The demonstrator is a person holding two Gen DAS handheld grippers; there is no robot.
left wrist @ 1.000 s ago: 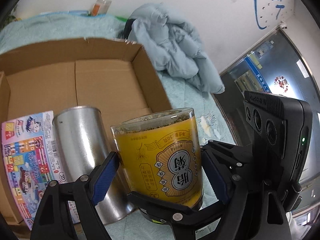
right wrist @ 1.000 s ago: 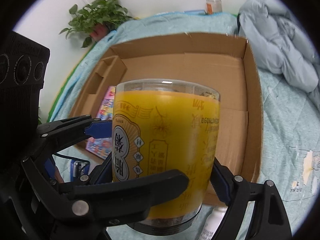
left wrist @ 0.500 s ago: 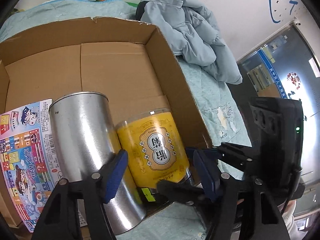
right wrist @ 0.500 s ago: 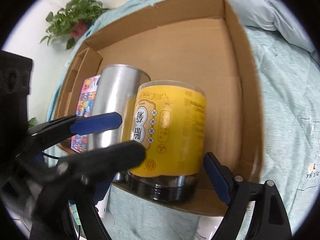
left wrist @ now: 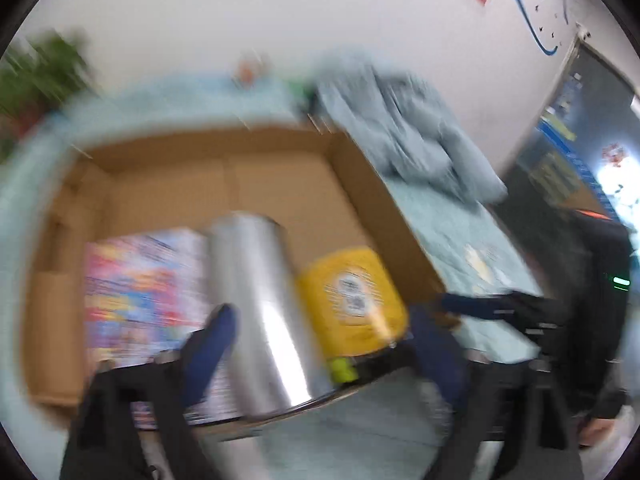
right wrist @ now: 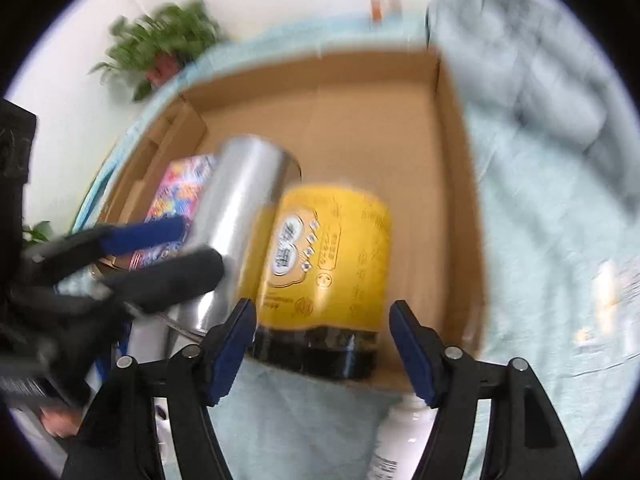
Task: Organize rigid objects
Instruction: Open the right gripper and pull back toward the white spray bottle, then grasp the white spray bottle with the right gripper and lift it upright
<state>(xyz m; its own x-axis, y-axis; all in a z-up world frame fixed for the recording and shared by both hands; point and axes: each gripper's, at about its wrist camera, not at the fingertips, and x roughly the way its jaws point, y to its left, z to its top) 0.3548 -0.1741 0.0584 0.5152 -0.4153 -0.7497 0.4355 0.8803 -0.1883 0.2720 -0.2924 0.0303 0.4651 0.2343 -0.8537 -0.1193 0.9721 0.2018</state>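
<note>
Yellow jar (right wrist: 328,256) stands inside the cardboard box (right wrist: 460,200), at the near right corner. Black lid end down on the box floor, clear bottom up. Long axis close to upright, top leaning a little toward the far wall. Label faces the near-left side.

Silver can (right wrist: 240,216) is just beside it on the left, side against side as far as the blur allows. Taller than the jar, also near upright. Beyond the can a colourful flat box (left wrist: 140,296) lies on the box floor near the left wall.

Right gripper (right wrist: 324,344): jaws parted and closing slightly, blue pads either side of the jar's lid end, not pressing on it. The box's near wall lies between gripper and jar.

Left gripper (left wrist: 320,344): jaws opening wide, nothing clamped. Can and jar show beyond its gap. Left-wrist view is heavily smeared.

Around the box: pale green bedspread (right wrist: 552,240), a crumpled grey-blue jacket (left wrist: 416,128) to the right rear, a potted plant (right wrist: 164,48) at the far left, a white bottle (right wrist: 396,432) below the near wall.
</note>
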